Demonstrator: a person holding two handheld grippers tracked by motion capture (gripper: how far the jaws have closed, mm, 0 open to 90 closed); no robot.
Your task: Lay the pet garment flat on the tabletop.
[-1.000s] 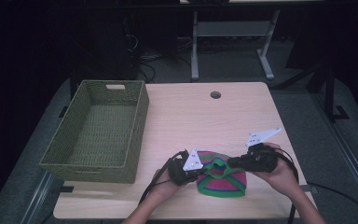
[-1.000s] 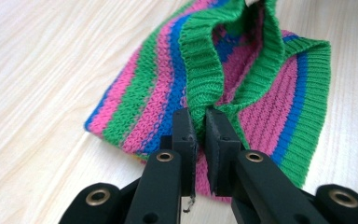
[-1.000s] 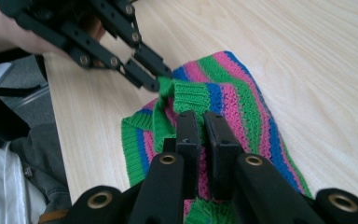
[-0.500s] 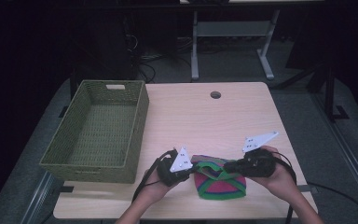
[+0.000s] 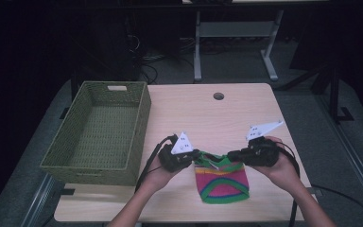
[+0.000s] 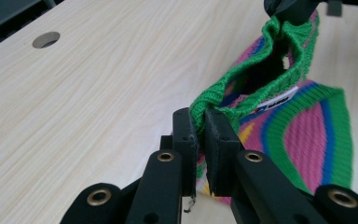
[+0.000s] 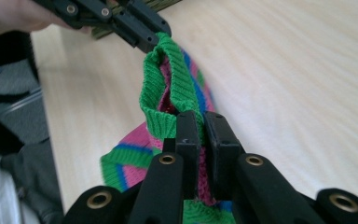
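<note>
A knitted hat point(image 5: 222, 182) with pink, green, blue and yellow stripes hangs over the near part of the table, its lower end resting on the wood. My left gripper point(image 5: 199, 155) is shut on the left side of the hat's green rim point(image 6: 223, 93). My right gripper point(image 5: 229, 155) is shut on the opposite side of the rim point(image 7: 168, 88). The rim is stretched between them and the opening gapes, showing a white label point(image 6: 277, 99) inside. In the right gripper view the left gripper's jaws hold the far end of the rim.
A green woven basket point(image 5: 99, 135) stands at the left of the wooden table point(image 5: 217, 118), with nothing in it. A round cable hole point(image 5: 218, 96) lies near the table's far edge. The person's hands hold both grippers near the front edge.
Both grippers have lifted the hat's rim and drawn it apart, the left one shifting left. The hat now hangs flatter and longer toward the front edge.
</note>
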